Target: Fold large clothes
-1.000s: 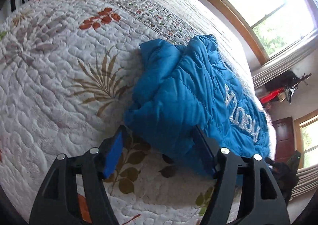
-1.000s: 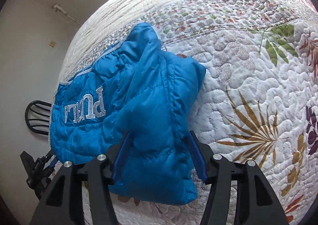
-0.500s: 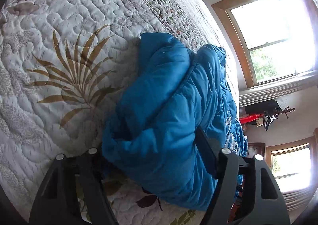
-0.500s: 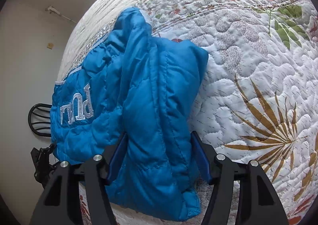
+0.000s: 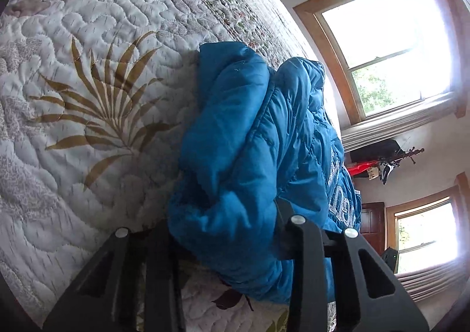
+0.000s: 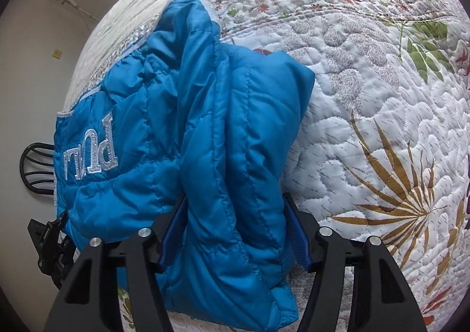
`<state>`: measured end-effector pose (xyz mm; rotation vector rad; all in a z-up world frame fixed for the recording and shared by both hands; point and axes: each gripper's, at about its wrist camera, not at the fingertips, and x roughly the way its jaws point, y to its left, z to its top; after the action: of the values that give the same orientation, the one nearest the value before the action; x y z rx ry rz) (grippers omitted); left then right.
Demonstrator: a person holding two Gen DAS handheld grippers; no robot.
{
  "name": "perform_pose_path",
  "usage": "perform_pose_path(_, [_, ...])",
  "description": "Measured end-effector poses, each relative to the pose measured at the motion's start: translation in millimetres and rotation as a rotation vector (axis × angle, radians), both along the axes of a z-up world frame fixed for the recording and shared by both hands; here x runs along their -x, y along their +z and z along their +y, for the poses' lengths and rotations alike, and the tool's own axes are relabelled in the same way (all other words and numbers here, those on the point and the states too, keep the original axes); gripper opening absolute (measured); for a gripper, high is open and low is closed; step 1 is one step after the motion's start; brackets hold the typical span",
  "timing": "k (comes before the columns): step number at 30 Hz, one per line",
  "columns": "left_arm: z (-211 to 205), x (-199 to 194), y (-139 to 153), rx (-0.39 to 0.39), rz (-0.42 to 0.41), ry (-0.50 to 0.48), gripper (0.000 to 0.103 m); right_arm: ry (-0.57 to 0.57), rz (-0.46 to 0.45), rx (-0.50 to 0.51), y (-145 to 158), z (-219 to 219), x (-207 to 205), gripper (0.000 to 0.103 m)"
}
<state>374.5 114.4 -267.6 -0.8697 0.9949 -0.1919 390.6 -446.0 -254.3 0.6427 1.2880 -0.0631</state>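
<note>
A blue quilted puffer jacket (image 5: pixel 252 138) with silver letters lies bunched on a white floral quilt (image 5: pixel 88 97). My left gripper (image 5: pixel 223 232) has its jaws around a thick bundle of the jacket's near edge, pressing into it. In the right wrist view the jacket (image 6: pixel 205 126) shows its letters at the left. My right gripper (image 6: pixel 235 229) has its blue-padded jaws closed against a folded sleeve or side panel of the jacket, which hangs over them.
The quilt (image 6: pixel 382 97) covers the whole bed. Two bright windows (image 5: pixel 387 47) and a dark door (image 5: pixel 371 223) stand past the bed's far side. A black chair (image 6: pixel 36 167) stands by a plain wall at the left.
Both grippers moved forward onto the jacket and closed on it. The jacket's near edge has bunched up and lifted between the jaws.
</note>
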Motion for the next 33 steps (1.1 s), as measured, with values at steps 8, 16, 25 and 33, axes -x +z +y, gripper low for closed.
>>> perform_pose_path(8, [-13, 1, 29, -0.074, -0.045, 0.004, 0.022, 0.021, 0.029, 0.014, 0, -2, -10, 0.062])
perform_pose_path(16, [-15, -4, 13, -0.086, -0.011, 0.009, 0.026, 0.026, 0.022, 0.058, -3, 11, -15, 0.064])
perform_pose_path(25, [-47, -1, 81, -0.249, -0.128, -0.043, 0.021, 0.000, -0.077, 0.087, 48, -21, 15, 0.065])
perform_pose_path(33, [-152, 11, 175, -0.495, -0.356, -0.216, 0.021, -0.011, 0.002, 0.295, 67, -59, 45, 0.065])
